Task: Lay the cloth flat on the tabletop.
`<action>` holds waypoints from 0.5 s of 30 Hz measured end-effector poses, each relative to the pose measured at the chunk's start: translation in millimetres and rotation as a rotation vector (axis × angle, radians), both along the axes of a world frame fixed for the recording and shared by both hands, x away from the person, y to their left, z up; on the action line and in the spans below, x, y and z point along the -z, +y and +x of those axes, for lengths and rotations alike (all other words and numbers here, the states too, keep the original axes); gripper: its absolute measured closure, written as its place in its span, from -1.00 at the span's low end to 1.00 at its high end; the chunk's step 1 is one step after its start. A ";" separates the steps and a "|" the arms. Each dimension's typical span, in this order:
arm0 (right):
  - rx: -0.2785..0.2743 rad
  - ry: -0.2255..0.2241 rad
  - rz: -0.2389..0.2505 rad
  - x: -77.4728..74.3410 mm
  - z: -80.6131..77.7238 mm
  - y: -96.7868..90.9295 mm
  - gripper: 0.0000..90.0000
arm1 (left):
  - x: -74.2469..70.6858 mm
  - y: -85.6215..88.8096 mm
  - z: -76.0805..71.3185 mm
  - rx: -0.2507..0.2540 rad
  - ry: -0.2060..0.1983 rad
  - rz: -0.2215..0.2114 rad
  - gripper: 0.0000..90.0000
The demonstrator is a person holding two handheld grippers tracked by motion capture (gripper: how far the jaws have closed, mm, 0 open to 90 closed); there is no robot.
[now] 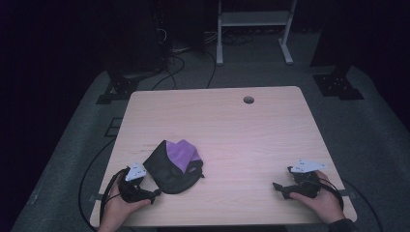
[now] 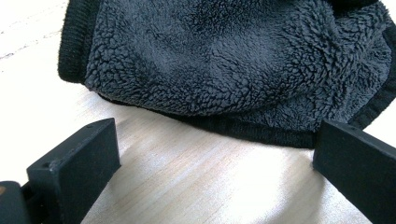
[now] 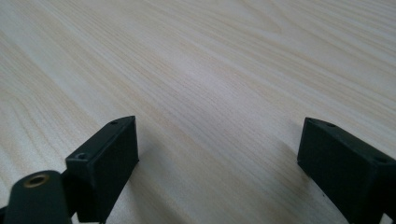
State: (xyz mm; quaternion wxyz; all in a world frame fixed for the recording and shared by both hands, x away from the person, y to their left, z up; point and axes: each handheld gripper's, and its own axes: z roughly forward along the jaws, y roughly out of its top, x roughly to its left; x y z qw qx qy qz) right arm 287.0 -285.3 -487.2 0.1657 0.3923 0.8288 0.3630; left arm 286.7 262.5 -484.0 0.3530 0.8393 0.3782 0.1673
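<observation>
Blk fleece hat (image 1: 170, 169) w/ purple patch, pale wood-grain table (image 1: 241, 140), blk jaws.

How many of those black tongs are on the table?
2. The left tongs sit at the near left beside the black and purple fleece garment; the right tongs rest near right on bare table.

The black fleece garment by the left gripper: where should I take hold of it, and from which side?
Grip the ribbed hem of the black fleece garment, the edge nearest the left gripper. Come in low along the table from the person's side: the hem lies flat and thin, directly ahead of the open jaws, so they could probably straddle it.
</observation>
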 end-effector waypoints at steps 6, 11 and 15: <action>-0.007 0.002 -0.001 0.1 1.8 0.0 -0.77 | -1.8 1.9 -5.5 -0.005 -0.007 -0.012 -0.79; -0.017 0.001 -0.004 0.1 3.0 0.0 -0.78 | -10.6 6.9 -8.2 -0.022 -0.019 -0.044 -0.61; -0.016 0.002 -0.003 0.1 3.1 0.3 -0.78 | -23.8 7.9 -11.0 -0.024 -0.070 -0.052 -0.61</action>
